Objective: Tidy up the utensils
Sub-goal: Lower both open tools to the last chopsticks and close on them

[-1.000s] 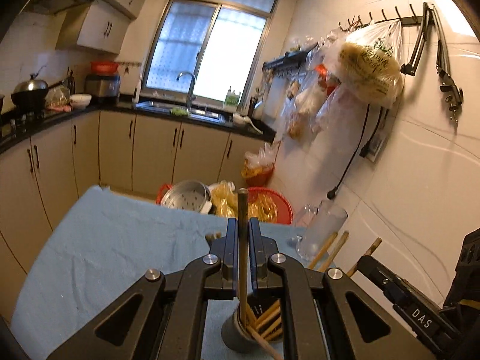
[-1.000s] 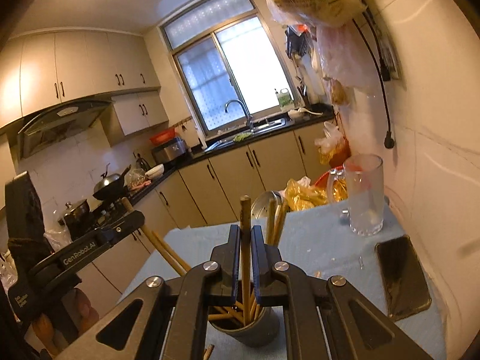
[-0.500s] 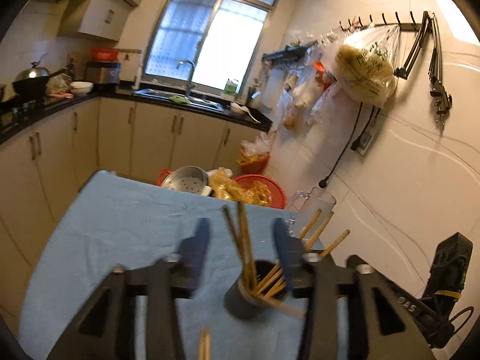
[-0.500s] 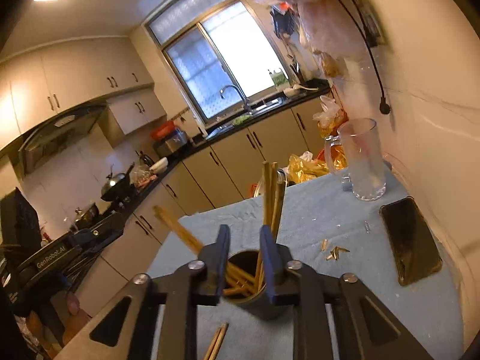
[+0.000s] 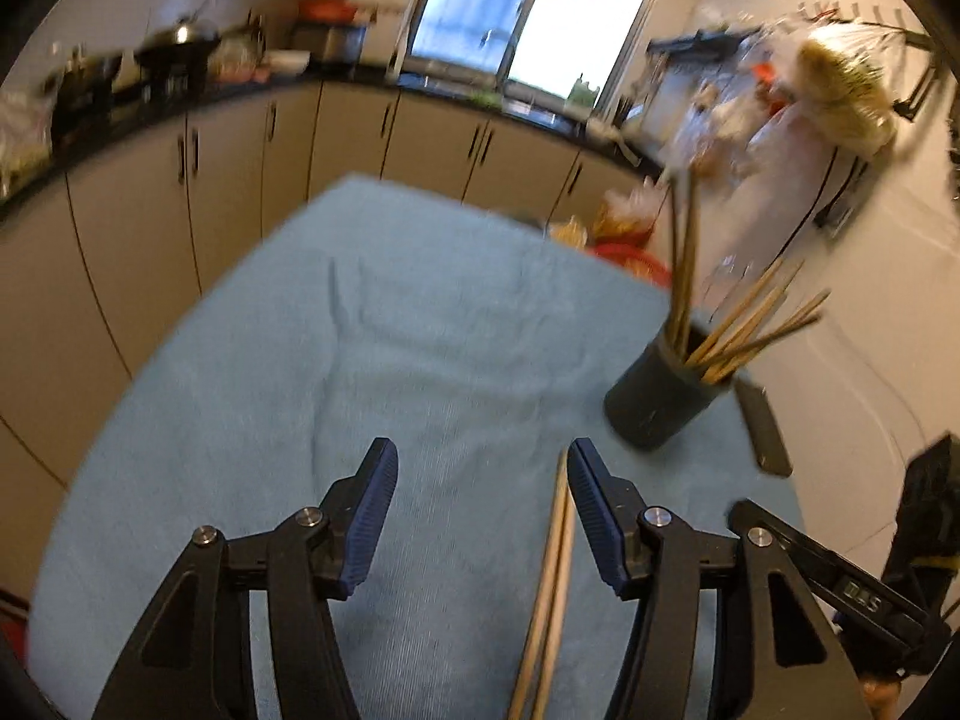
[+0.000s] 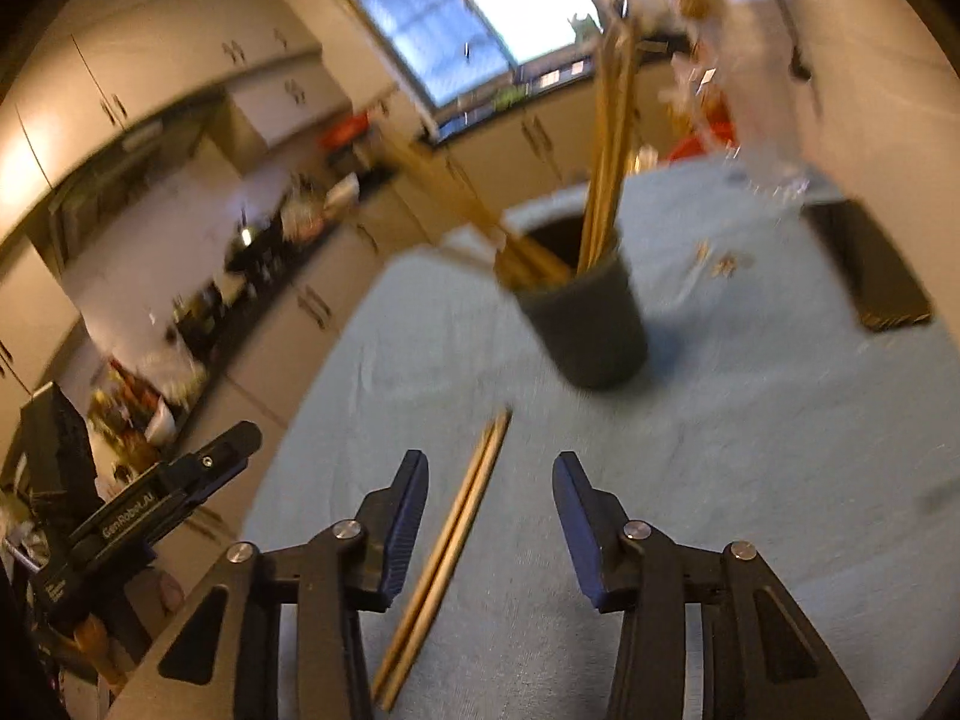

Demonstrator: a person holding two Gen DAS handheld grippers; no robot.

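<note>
A dark round holder (image 5: pixel 660 396) (image 6: pixel 585 324) stands on the blue cloth with several wooden chopsticks (image 5: pixel 750 324) (image 6: pixel 606 150) leaning out of it. A pair of chopsticks (image 5: pixel 549 588) (image 6: pixel 447 546) lies flat on the cloth nearer to me. My left gripper (image 5: pixel 480 471) hangs low over the cloth, jaws opening, the pair just inside its right finger and untouched. My right gripper (image 6: pixel 489 477) also hovers over the pair, jaws opening, pads clear of the sticks. The left gripper's body (image 6: pixel 138 516) shows at the lower left of the right wrist view.
The blue cloth (image 5: pixel 372 348) covers the table. A dark phone (image 6: pixel 870 264) (image 5: pixel 765 432) lies by the wall on the right, with a clear glass mug (image 6: pixel 774 174) behind it. Small scraps (image 6: pixel 720 261) lie near the holder. Kitchen cabinets (image 5: pixel 150 192) run beyond the table's far and left edges.
Both grippers let go of the chopsticks they held upright in the holder, opened, and dropped back and down toward the cloth. The loose pair has come into view between the fingers.
</note>
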